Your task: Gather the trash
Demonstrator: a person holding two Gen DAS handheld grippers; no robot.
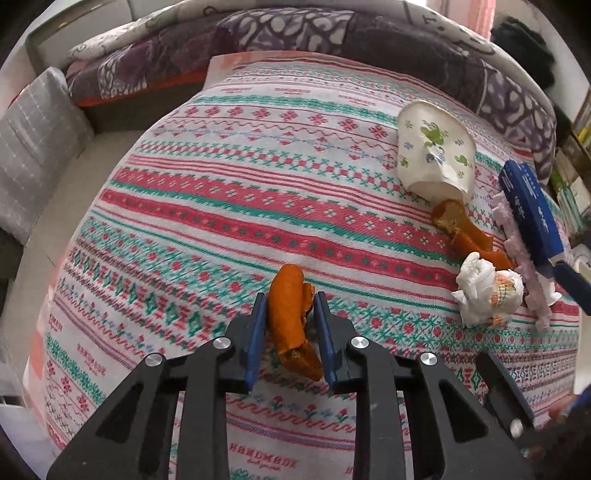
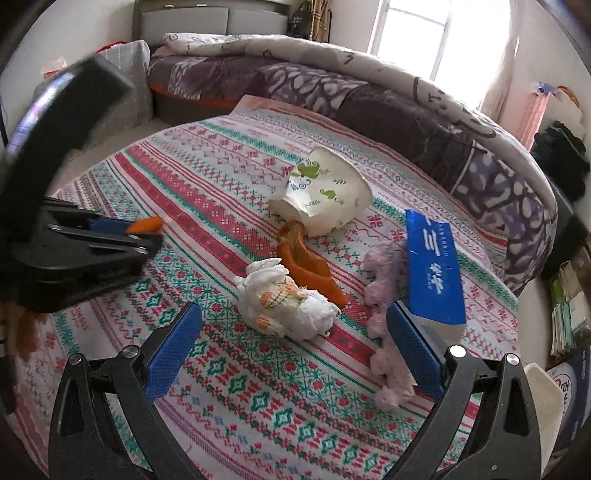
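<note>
Woven tablecloth [image 1: 221, 206]: word "HANDMADE" repeated in red along pattern bands. Blue box [image 2: 432, 266]: white characters, illegible.

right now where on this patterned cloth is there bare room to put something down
The patterned cloth is bare across its left and far stretch, from the left gripper with its orange peel up to the purple quilt. It is crowded on the right: paper cup, second peel, crumpled tissue, pink strip and blue box.

Patterned tablecloth [image 1: 229, 206], purple quilt [image 2: 332, 88] behind, grey cushion [image 1: 33, 147] left
</note>
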